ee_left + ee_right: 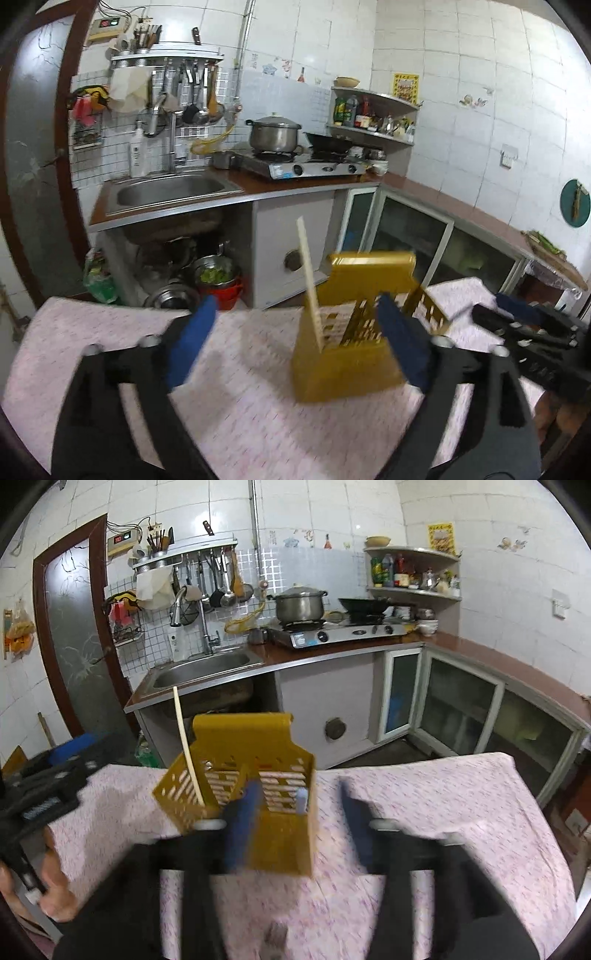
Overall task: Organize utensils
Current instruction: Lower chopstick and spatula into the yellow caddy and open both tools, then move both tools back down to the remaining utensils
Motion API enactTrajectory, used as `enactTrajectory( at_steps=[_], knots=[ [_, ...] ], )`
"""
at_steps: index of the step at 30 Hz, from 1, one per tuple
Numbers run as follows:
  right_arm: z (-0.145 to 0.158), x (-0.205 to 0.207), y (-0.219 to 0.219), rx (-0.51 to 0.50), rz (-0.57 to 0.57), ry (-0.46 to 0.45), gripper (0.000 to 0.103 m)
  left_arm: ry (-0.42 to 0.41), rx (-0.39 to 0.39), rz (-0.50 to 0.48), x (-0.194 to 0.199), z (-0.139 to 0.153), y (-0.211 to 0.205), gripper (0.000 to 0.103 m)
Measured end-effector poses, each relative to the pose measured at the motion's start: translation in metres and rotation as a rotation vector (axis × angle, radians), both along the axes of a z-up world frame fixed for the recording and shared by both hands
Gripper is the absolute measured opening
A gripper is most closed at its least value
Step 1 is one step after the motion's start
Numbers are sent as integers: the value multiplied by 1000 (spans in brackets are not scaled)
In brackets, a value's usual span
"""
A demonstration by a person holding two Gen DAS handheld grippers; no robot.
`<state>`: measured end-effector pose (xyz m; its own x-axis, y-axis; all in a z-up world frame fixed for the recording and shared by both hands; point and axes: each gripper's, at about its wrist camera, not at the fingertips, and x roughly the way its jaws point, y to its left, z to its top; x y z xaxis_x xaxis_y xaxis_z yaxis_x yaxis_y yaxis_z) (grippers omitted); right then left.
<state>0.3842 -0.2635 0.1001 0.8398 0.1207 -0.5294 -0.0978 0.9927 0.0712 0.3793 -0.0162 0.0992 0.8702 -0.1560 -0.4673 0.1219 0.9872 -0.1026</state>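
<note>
Left gripper (295, 343): jaws apart, empty | yellow slotted plastic utensil holder (347, 354): at 1 o'clock, upright | cream chopstick (309, 280): inside, long axis near-vertical | right gripper (299, 819): jaws apart, nearer.

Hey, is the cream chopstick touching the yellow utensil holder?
Touching. In the right wrist view the chopstick stands inside the utensil holder, leaning on its slotted left wall; the left wrist view agrees.

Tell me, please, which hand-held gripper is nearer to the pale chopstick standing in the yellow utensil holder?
Left, by a narrow margin. The chopstick stands between the left hand-held gripper's open fingers, apart from both. The right hand-held gripper sits beside it, its left finger before the yellow utensil holder.
</note>
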Motion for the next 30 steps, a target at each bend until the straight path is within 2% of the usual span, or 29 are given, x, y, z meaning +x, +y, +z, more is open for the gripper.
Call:
enactTrajectory(
  at_steps=[5,9,15,20,23,25,26,27,30],
  knots=[
    [-22,-47,-14,-26,-67,100,57,102,24,15,-43,-19,23,98],
    [-46,-81,-22,-30,-100,165,57,229,50,23,-78,-49,35,98],
    [-82,-119,-21,-28,-88,243,57,374,14,30,-114,-90,42,98],
    [-106,-135,-15,-23,-76,294,57,455,15,41,-127,-116,37,97],
    [-115,-142,-12,-33,-72,312,57,485,23,40,-135,-127,33,89],
    [-119,-145,-11,-27,-68,318,56,494,28,48,-137,-129,32,79],
    [-121,-146,-11,-27,-65,324,53,503,23,46,-136,-130,32,70],
    [-122,-148,-10,-28,-62,330,46,511,14,40,-136,-131,33,61],
    [-128,-149,-7,-14,-44,354,40,530,11,19,-136,-135,29,48]
  ],
)
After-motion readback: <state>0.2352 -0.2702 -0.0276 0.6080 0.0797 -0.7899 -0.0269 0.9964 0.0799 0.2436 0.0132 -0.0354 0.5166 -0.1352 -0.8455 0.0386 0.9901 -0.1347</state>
